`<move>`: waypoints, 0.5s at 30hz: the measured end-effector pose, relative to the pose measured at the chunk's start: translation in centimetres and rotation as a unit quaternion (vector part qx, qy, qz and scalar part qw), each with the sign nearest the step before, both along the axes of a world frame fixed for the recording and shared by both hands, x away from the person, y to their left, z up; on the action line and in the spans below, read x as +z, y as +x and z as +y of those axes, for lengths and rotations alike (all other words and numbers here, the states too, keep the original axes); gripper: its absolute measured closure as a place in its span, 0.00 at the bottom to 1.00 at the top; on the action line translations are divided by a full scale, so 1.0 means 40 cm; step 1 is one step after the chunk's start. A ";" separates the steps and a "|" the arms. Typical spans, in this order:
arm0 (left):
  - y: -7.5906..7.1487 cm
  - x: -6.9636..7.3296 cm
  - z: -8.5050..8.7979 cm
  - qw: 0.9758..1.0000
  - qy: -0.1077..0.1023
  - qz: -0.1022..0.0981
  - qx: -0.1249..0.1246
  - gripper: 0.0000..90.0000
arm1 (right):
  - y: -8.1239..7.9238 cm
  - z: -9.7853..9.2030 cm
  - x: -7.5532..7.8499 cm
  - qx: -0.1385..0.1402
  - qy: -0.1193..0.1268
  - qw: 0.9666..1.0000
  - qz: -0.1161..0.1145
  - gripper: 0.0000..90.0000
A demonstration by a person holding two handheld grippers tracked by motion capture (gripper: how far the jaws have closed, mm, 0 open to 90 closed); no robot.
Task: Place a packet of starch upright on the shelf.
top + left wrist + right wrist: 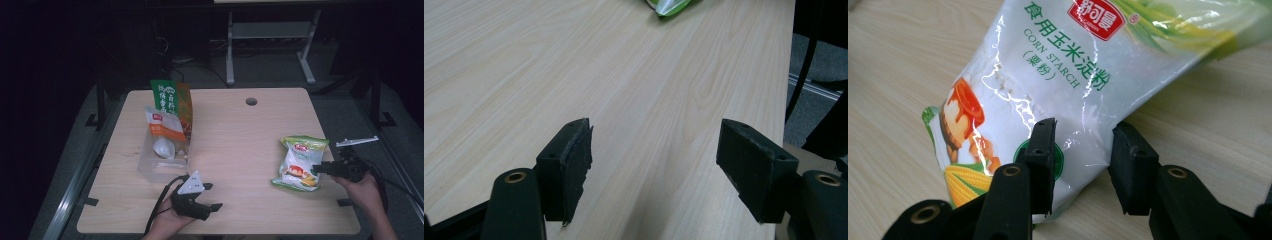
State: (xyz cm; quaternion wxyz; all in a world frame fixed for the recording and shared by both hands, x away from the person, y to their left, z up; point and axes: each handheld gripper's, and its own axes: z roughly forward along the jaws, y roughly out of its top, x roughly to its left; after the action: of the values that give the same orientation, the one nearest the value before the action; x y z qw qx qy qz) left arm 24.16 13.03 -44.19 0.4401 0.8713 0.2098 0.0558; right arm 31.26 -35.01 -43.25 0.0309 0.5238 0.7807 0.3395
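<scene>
Since the corn starch bag (1058, 80) lies flat at the right near side of the table (240, 135), the right gripper (1080, 150) comes in low, its 2 jaws straddling the bag's near edge, probably pinching it, though contact on the right pad is unclear. The left gripper (654, 165) idles near-left, jaws wide apart over bare wood, likely kept clear; the clear bin (162, 167) with 2 packets sits far-left, a probable destination.

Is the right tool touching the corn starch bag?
Touching. In the right gripper view, the right tool has its jaws on either side of the corn starch bag, pinching its lower edge.
</scene>
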 end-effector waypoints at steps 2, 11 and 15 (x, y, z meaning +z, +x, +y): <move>0.000 0.000 -0.001 1.000 -0.002 0.000 0.001 0.33 | -0.004 0.010 0.002 0.004 -0.006 1.000 0.002 0.76; -0.001 0.001 0.001 1.000 -0.003 -0.001 0.001 0.33 | -0.024 0.045 -0.004 0.027 0.007 1.000 0.005 0.69; 0.000 0.001 0.003 1.000 -0.004 -0.002 0.001 0.34 | -0.008 0.033 -0.013 0.001 0.000 1.000 0.012 0.35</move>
State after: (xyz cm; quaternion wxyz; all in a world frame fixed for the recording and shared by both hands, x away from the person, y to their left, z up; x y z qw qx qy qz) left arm 24.16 13.13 -44.13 0.4436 0.8693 0.2103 0.0575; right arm 30.95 -33.71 -43.75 0.0212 0.5268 0.7818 0.3329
